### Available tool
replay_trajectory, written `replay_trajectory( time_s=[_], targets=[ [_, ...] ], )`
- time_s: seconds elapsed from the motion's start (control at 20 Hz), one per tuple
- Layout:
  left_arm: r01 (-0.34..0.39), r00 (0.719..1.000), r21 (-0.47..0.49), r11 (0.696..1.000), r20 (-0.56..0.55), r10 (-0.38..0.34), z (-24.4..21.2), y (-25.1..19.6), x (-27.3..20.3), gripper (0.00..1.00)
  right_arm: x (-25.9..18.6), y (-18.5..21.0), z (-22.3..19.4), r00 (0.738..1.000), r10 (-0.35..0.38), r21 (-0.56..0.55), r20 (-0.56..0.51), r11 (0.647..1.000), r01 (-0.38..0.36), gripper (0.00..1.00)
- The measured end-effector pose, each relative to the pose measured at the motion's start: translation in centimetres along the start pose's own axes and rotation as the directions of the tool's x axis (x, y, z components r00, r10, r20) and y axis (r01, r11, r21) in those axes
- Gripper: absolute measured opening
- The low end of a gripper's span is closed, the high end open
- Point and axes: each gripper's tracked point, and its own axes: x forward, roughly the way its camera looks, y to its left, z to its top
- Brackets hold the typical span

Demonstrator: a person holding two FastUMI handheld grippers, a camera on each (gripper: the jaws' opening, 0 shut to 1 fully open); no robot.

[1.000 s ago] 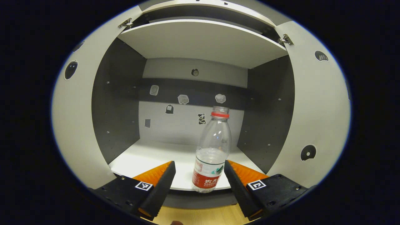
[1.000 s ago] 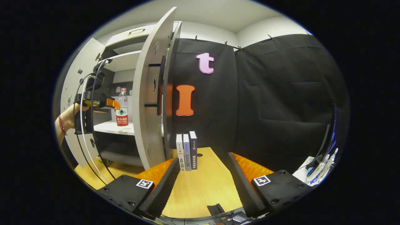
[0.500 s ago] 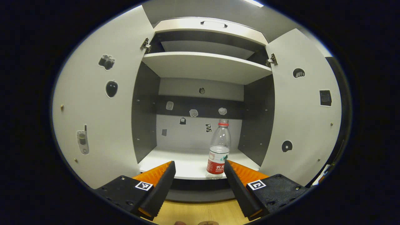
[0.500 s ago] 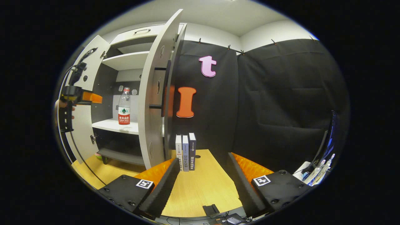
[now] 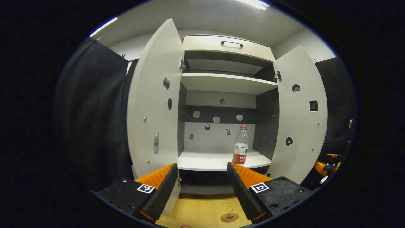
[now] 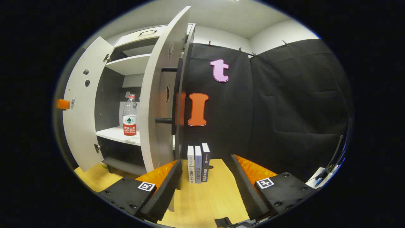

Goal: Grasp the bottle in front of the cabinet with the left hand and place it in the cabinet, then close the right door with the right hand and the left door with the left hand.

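Observation:
A clear bottle with a red label and red cap ring stands upright on the cabinet's lower white shelf, toward its right side. Both doors stand open: the left door and the right door. My left gripper is open and holds nothing, well back from the shelf over the wooden floor. In the right gripper view the bottle shows between the left door and the right door, which is seen nearly edge-on. My right gripper is open, close to that door's lower edge.
Three books stand upright on the wooden floor against the black cloth, just right of the right door. A black bar handle sticks out of that door's outer face. An upper shelf and a drawer sit above.
My left gripper has backed out of the cabinet, leaving the bottle standing on the shelf. The right gripper has shifted slightly nearer the right door.

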Motion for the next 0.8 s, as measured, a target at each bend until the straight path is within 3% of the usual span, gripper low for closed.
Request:
replay_trajectory(
  time_s=[0.3,0.6,0.8],
  targets=[
    [-0.071,0.997,0.000,0.997,0.016,0.071,0.0,5.6,-2.9,0.95,2.1,1.4,0.2,1.000,0.004,0.003,-0.001,1.000,-0.004,0.98],
    [-0.080,0.996,-0.044,0.996,0.040,0.082,0.7,8.4,-4.7,0.95,2.0,2.3,0.5,1.000,0.009,0.034,-0.002,0.999,-0.009,1.00],
    [-0.108,0.991,-0.017,0.994,0.072,0.109,1.7,10.1,-5.4,0.94,1.9,3.5,0.6,1.000,0.023,0.032,-0.008,0.999,-0.023,0.92]
  ],
)
